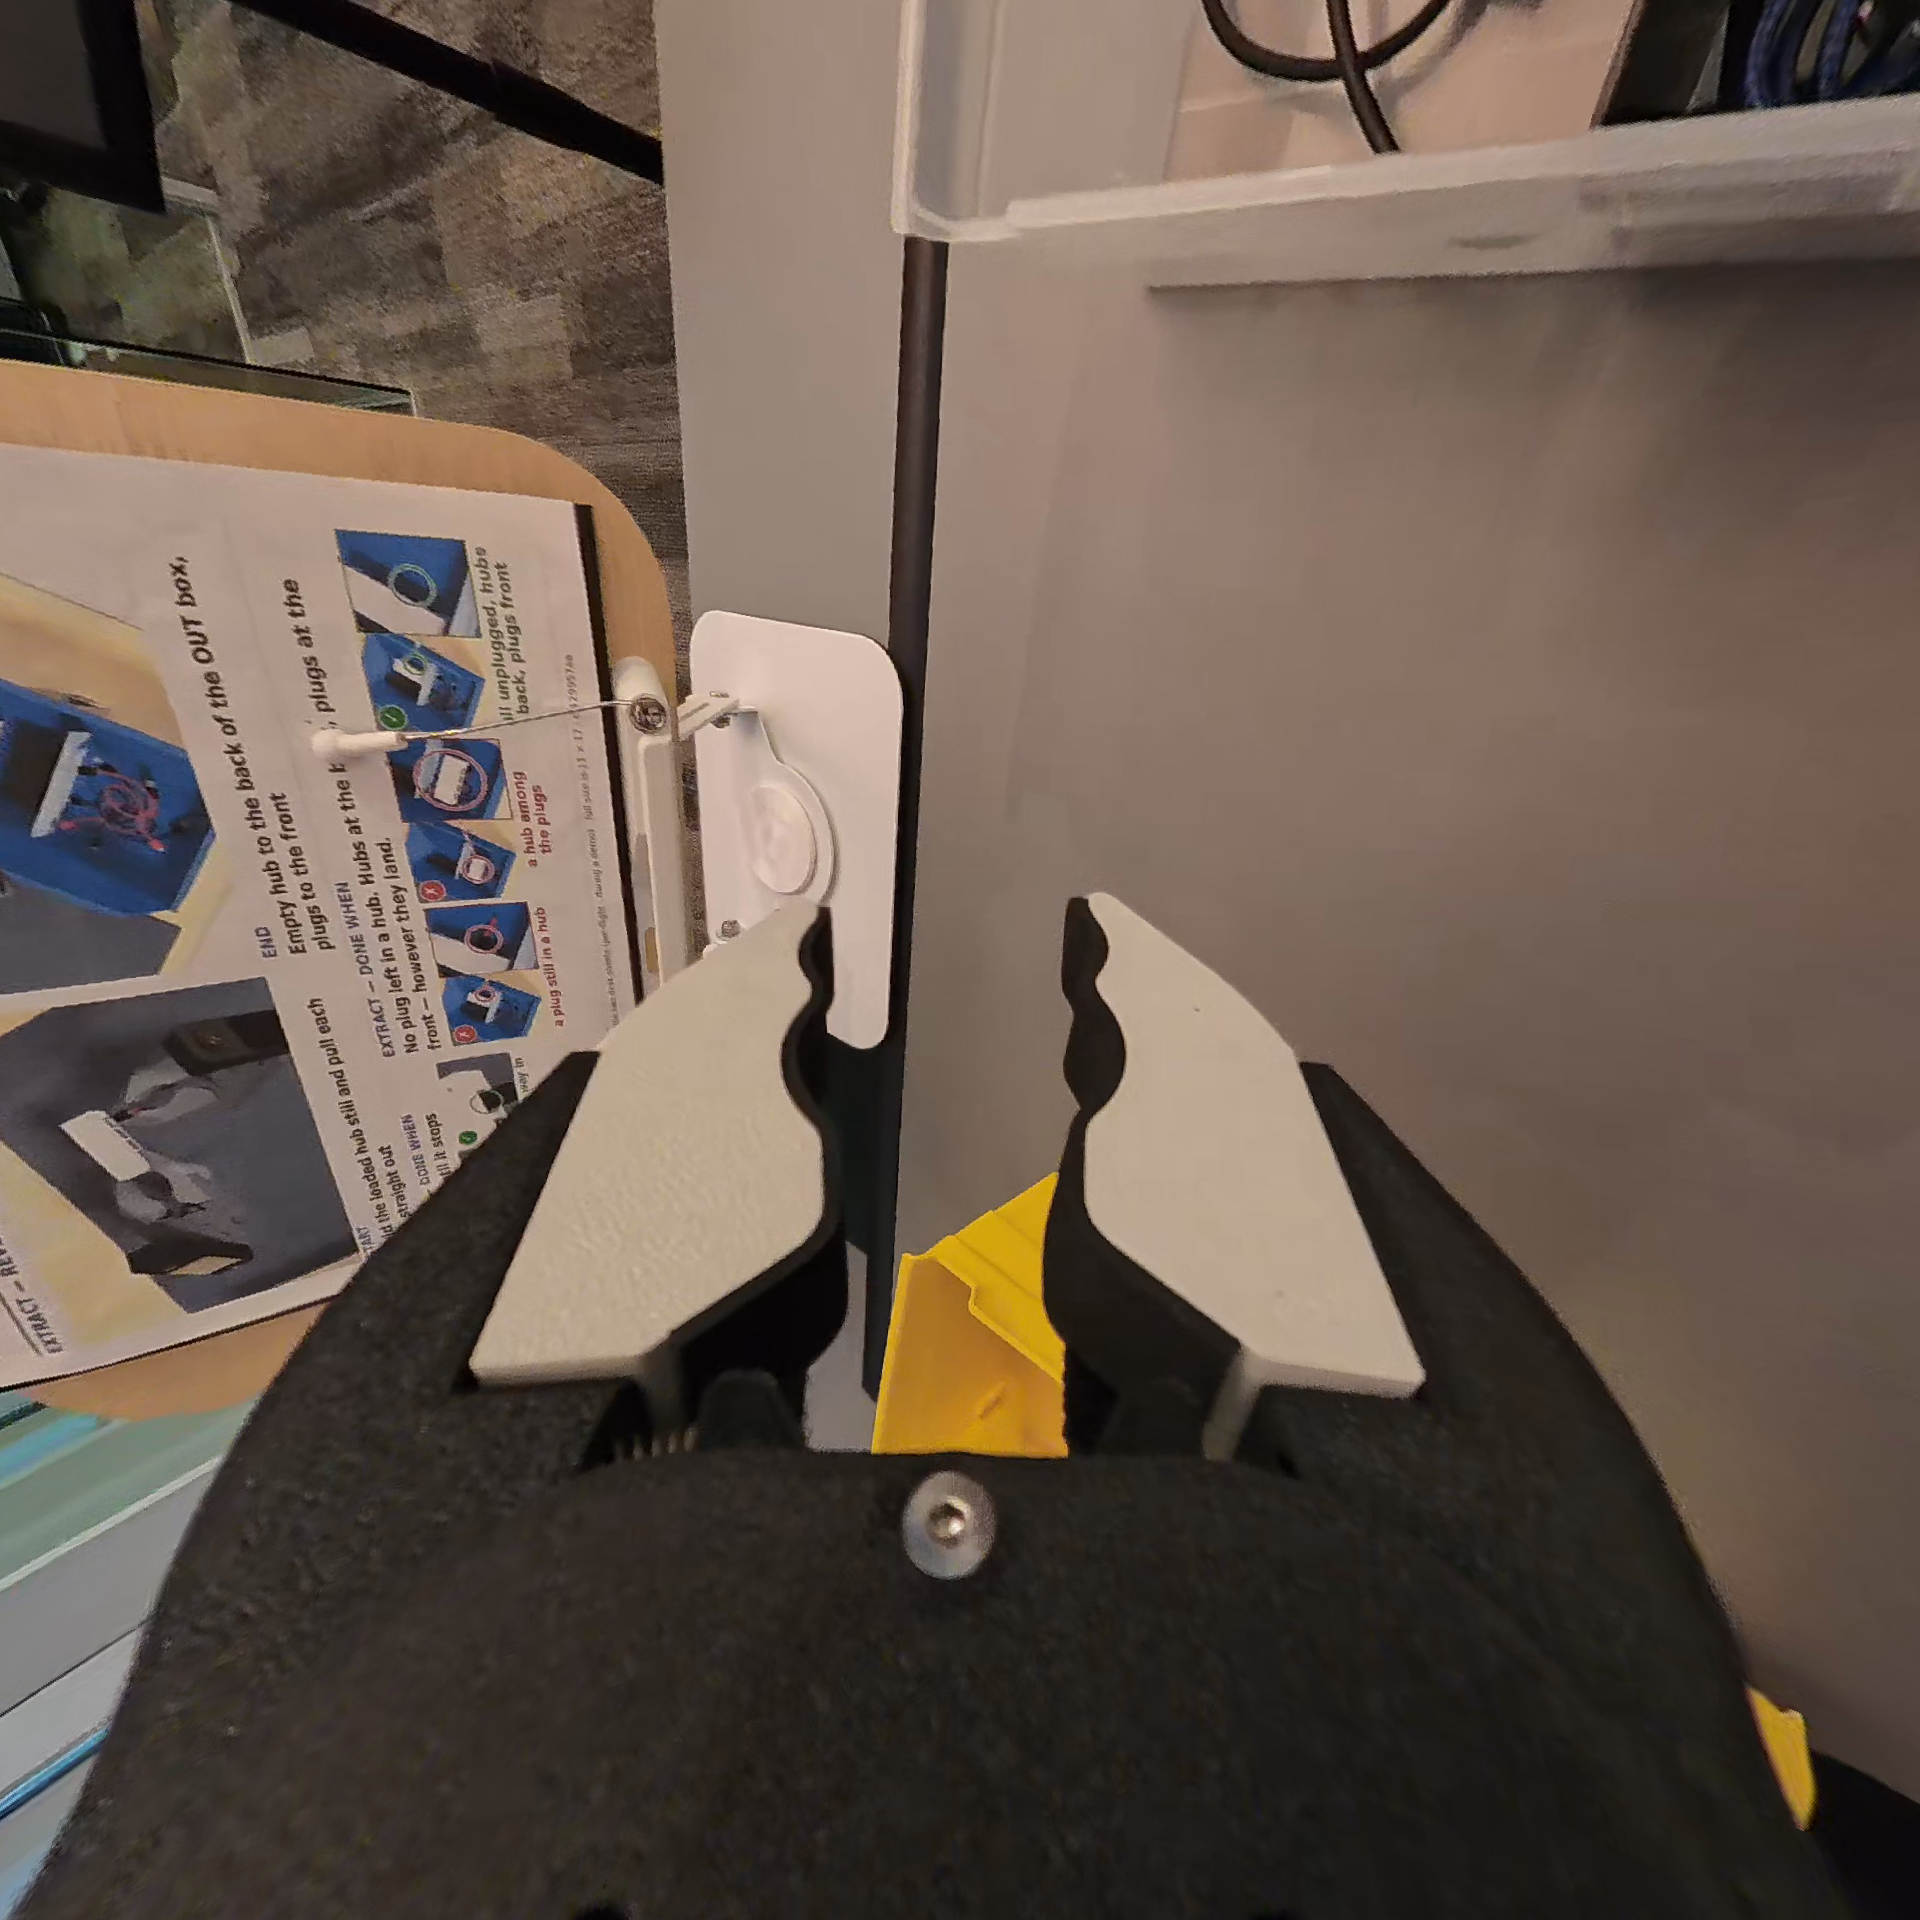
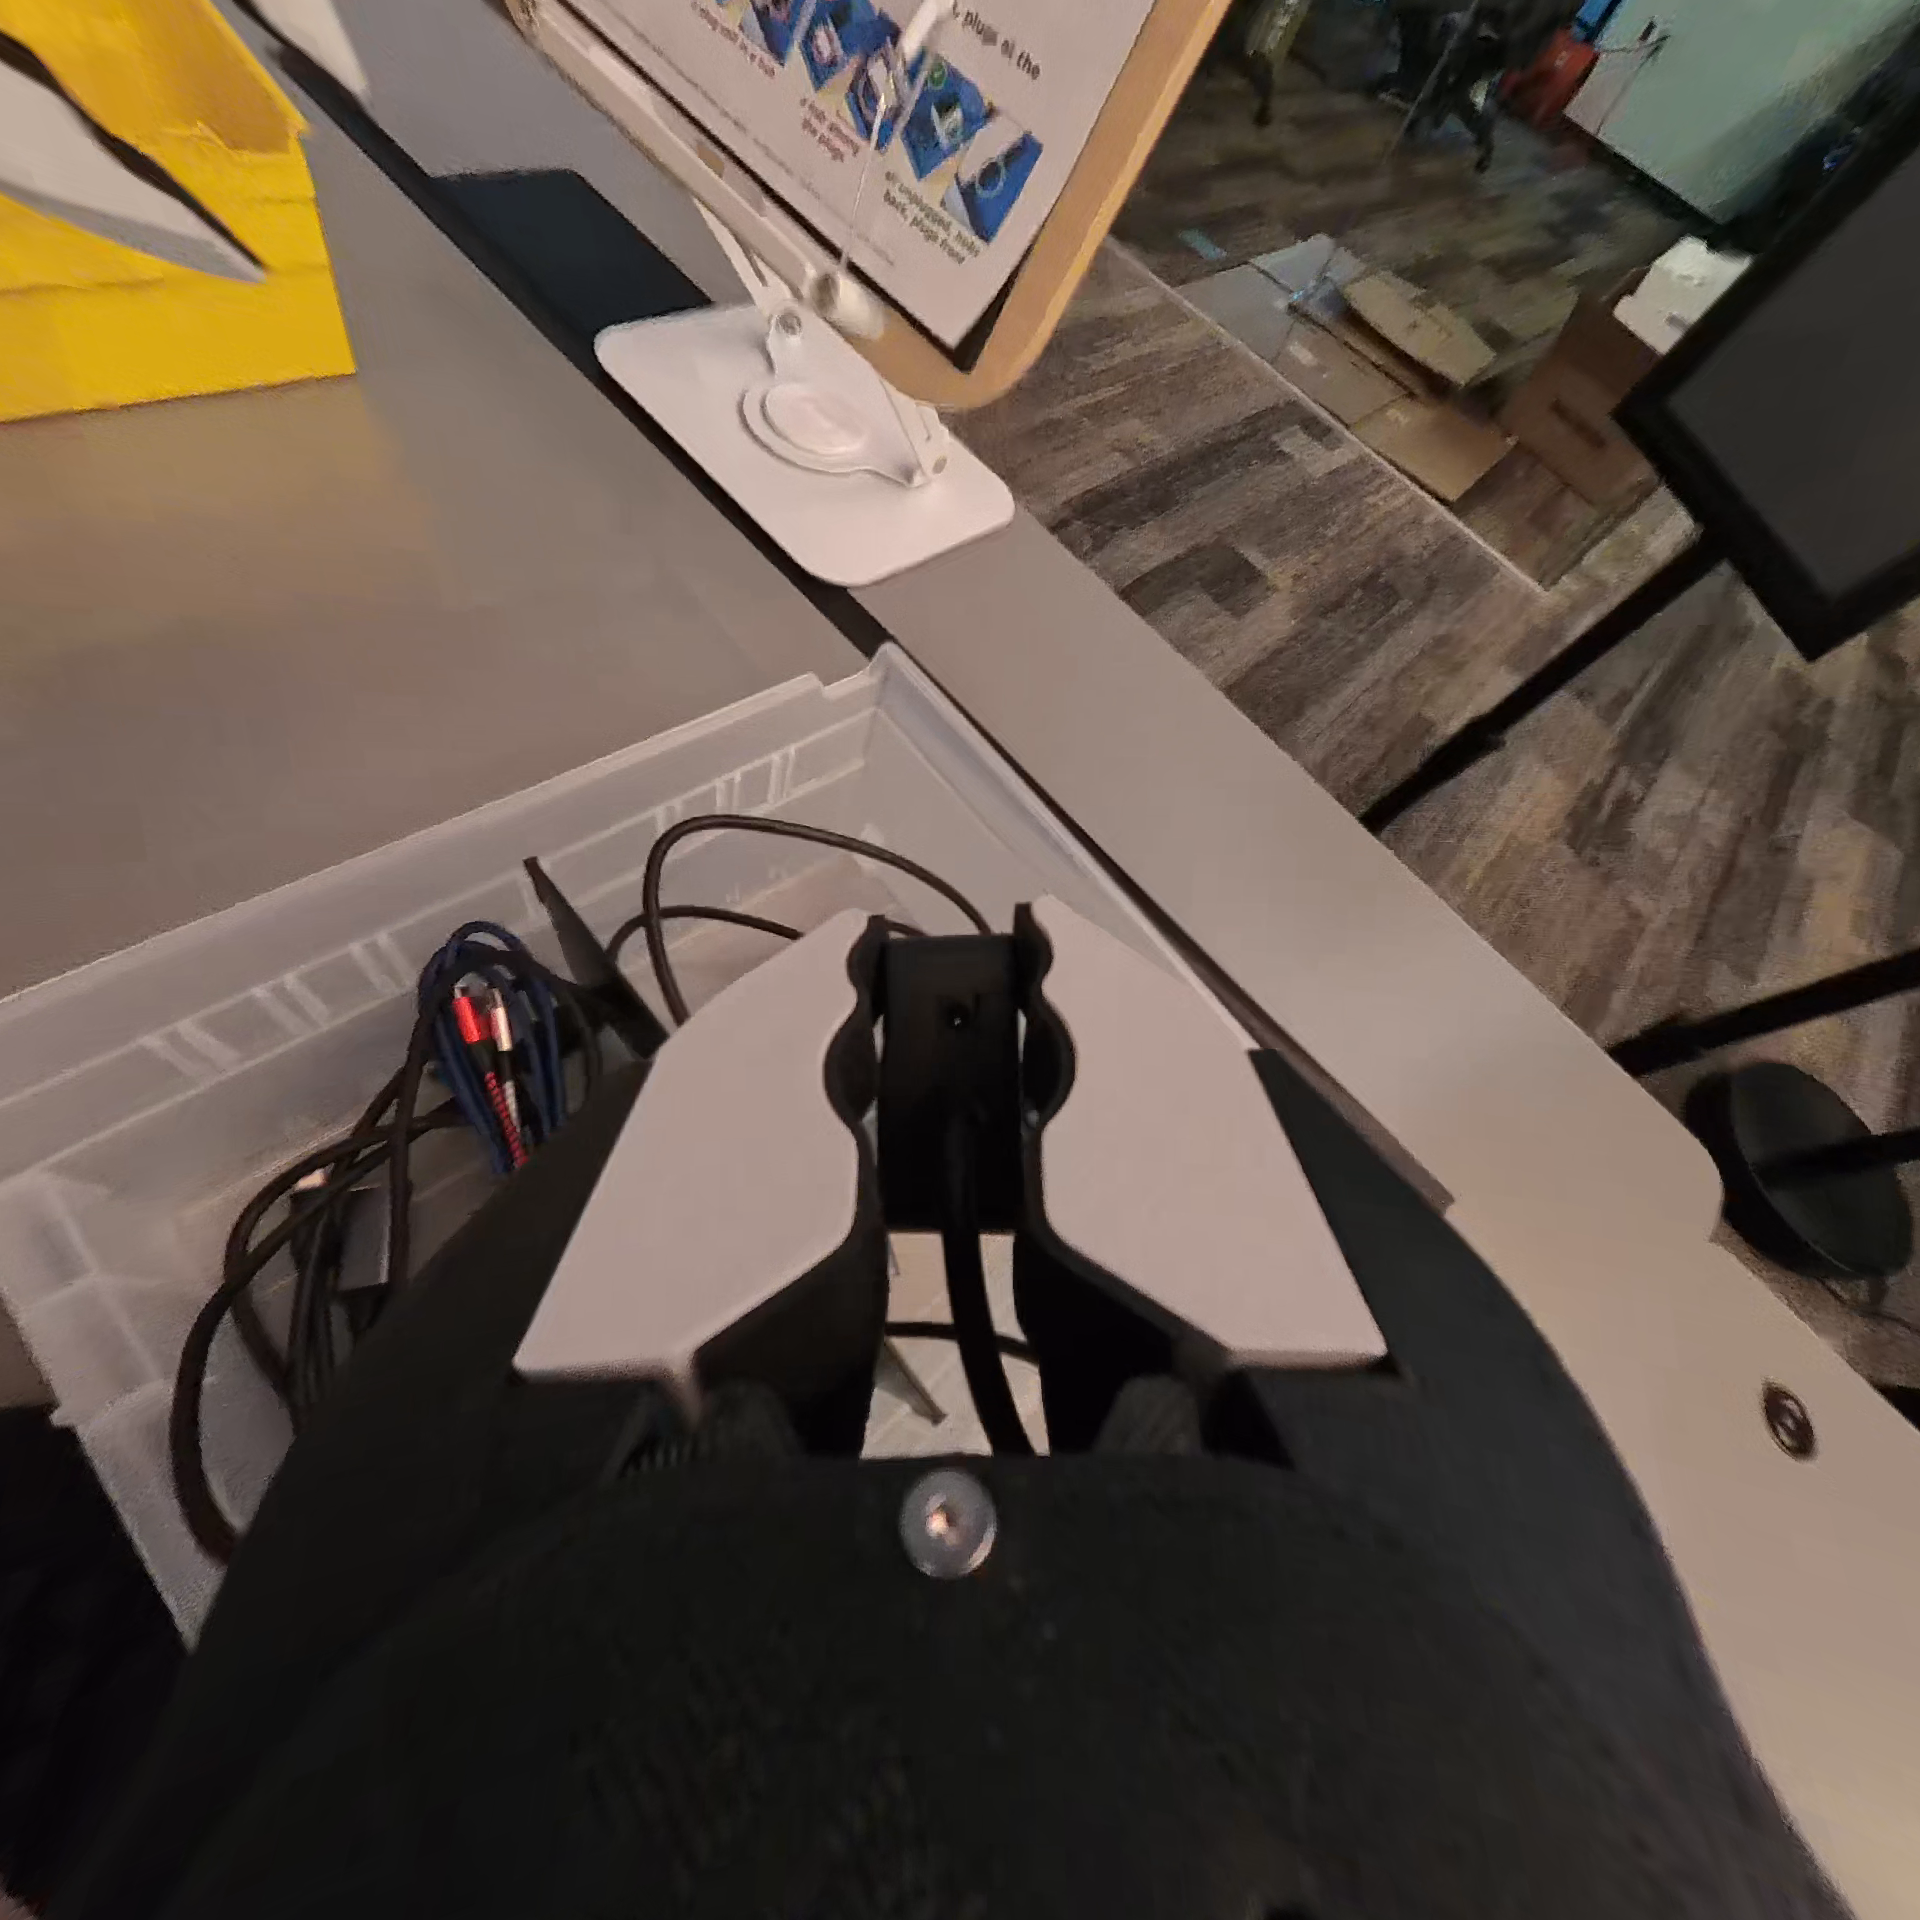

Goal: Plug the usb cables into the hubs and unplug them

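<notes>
The right gripper [image 2: 948, 971] clamps a black hub [image 2: 948, 1081] above the clear bin [image 2: 623, 790], lifting it for plugging. USB cables [image 2: 488, 1039] lie inside the bin. The left gripper [image 1: 945, 982], spread and empty, waits beside the bin.

**Grey, black and one loud yellow**

We see our left gripper [image 1: 945, 997] in matte black with pale grey finger plates, over a flat grey table [image 1: 1455, 831]. Yellow box [image 1: 971, 1351] flashes between the fingers. Over on the right gripper [image 2: 951, 997], same black and grey, and the hub [image 2: 948, 1081] in it is black. The bin [image 2: 260, 1029] is frosted clear, with black cables [image 2: 665, 935] and a blue braided bundle [image 2: 468, 997] with red plugs. White stand [image 2: 810, 457], tan wood board [image 2: 1101, 270], grey-brown streaked floor [image 2: 1351, 499].
</notes>
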Tool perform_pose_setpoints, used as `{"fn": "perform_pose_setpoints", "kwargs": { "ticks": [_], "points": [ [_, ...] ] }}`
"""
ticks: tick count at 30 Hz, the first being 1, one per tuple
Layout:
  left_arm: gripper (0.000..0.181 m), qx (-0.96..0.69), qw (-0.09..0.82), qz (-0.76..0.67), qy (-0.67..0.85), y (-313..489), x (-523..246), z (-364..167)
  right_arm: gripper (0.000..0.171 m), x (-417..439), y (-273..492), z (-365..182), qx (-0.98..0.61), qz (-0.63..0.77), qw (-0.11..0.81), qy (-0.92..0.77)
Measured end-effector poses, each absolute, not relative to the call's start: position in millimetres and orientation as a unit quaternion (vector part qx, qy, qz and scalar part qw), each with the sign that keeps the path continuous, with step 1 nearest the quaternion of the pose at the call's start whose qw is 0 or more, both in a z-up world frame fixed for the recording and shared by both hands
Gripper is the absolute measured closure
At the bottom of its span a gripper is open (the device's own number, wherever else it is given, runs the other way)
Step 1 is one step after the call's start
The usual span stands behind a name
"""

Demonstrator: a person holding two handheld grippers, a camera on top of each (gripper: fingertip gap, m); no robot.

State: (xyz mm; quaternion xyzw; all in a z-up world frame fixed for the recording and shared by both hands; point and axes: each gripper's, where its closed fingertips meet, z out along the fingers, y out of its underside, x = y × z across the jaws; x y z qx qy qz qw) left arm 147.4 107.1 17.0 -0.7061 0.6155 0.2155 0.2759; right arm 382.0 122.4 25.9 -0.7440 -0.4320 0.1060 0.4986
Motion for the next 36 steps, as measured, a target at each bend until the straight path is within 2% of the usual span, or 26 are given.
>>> {"fn": "perform_pose_setpoints", "kwargs": {
  "ticks": [4,10,12,17,22,26,28,30,33,36],
  "points": [
    [0.142,-0.705,0.270,0.215,0.620,102.9,145.7,13.5,0.147,361.4,138.1,-3.1,-0.787,0.015,0.413,-0.458],
    [0.141,-0.708,0.275,0.216,0.613,102.0,139.2,17.2,0.146,313.6,165.5,-18.7,-0.778,-0.054,0.397,-0.484],
    [0.141,-0.709,0.277,0.217,0.611,101.7,136.6,17.3,0.139,298.1,172.5,-30.3,-0.781,-0.043,0.389,-0.487],
    [0.141,-0.715,0.279,0.218,0.603,101.3,128.1,16.6,0.137,252.7,159.8,-26.8,-0.783,0.085,0.388,-0.479],
    [0.141,-0.719,0.291,0.215,0.594,100.7,122.4,21.6,0.138,216.4,140.3,27.6,-0.747,0.304,0.437,-0.397],
    [0.142,-0.728,0.317,0.194,0.576,96.0,116.4,31.7,0.146,235.8,115.8,74.7,-0.714,0.474,0.404,-0.318],
    [0.142,-0.734,0.344,0.175,0.558,91.6,111.0,39.6,0.148,256.6,92.5,116.1,-0.653,0.528,0.439,-0.320],
    [0.142,-0.740,0.388,0.145,0.529,86.3,104.3,53.0,0.151,285.9,77.0,143.0,-0.618,0.479,0.522,-0.341],
    [0.142,-0.760,0.466,0.038,0.451,72.0,90.2,79.6,0.147,341.4,78.8,153.4,-0.624,0.266,0.653,-0.336],
    [0.142,-0.753,0.529,-0.127,0.370,46.4,76.1,106.8,0.129,378.2,79.3,139.6,-0.655,0.145,0.665,-0.328]
  ]
}}
